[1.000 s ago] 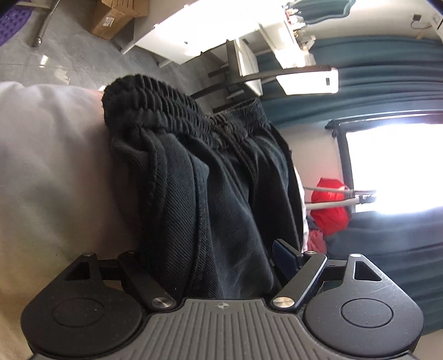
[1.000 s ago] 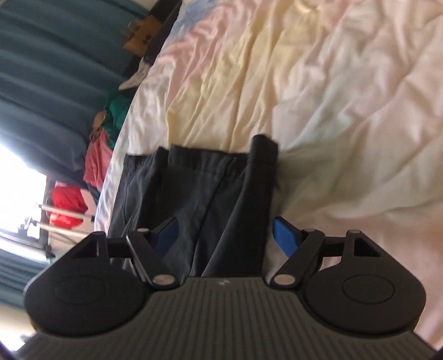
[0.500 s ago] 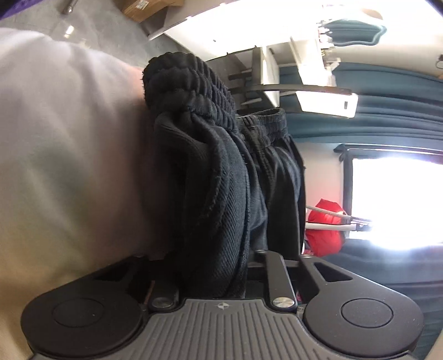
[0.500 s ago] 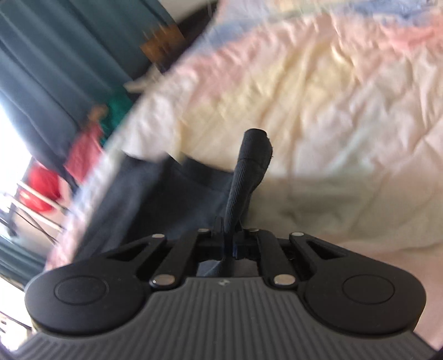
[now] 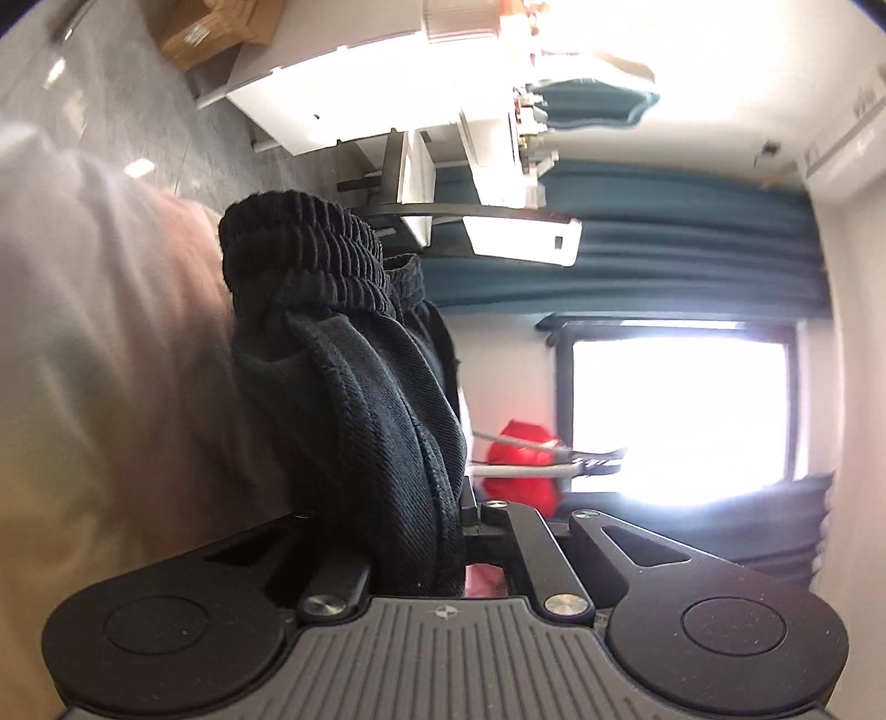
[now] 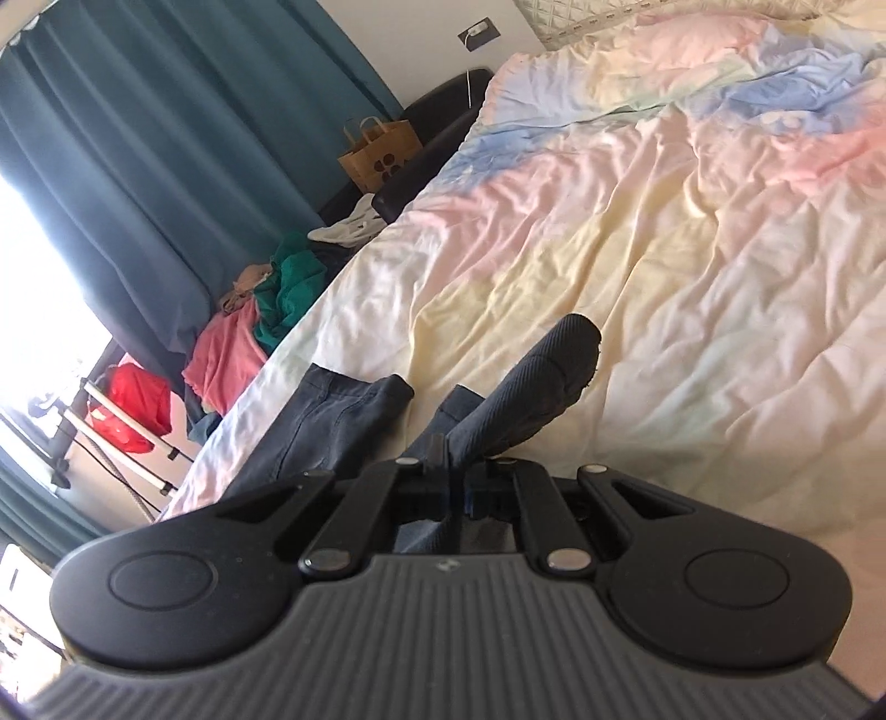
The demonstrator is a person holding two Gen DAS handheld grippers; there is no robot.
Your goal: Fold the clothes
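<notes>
Presently, your stock at this moment reads as follows.

Item one: left hand-held gripper, jaws drawn narrow and clamped on the black trousers. You hold them by a thick bunch of fabric just below the ribbed elastic waistband, which stands above the jaws against the pale bed cover.

Item two: right hand-held gripper, jaws likewise nearly together, pinching a fold at the other end of the same trousers. A ribbed cuff sticks up and forward past the fingertips, lifted clear of the bed. A second leg end lies flat on the bedspread, just left of the raised cuff.

Item three: the bed, covered in a rumpled pastel spread of pink, yellow and blue patches. The trousers lie near its edge, on the side toward the curtains.

Item four: room contents beyond the bed. Teal curtains; a heap of clothes in pink and green on the floor beside the bed; a red garment on a drying rack by the bright window; a brown paper bag by a dark piece of furniture. In the left view, cardboard boxes sit on the grey floor near a white desk.
</notes>
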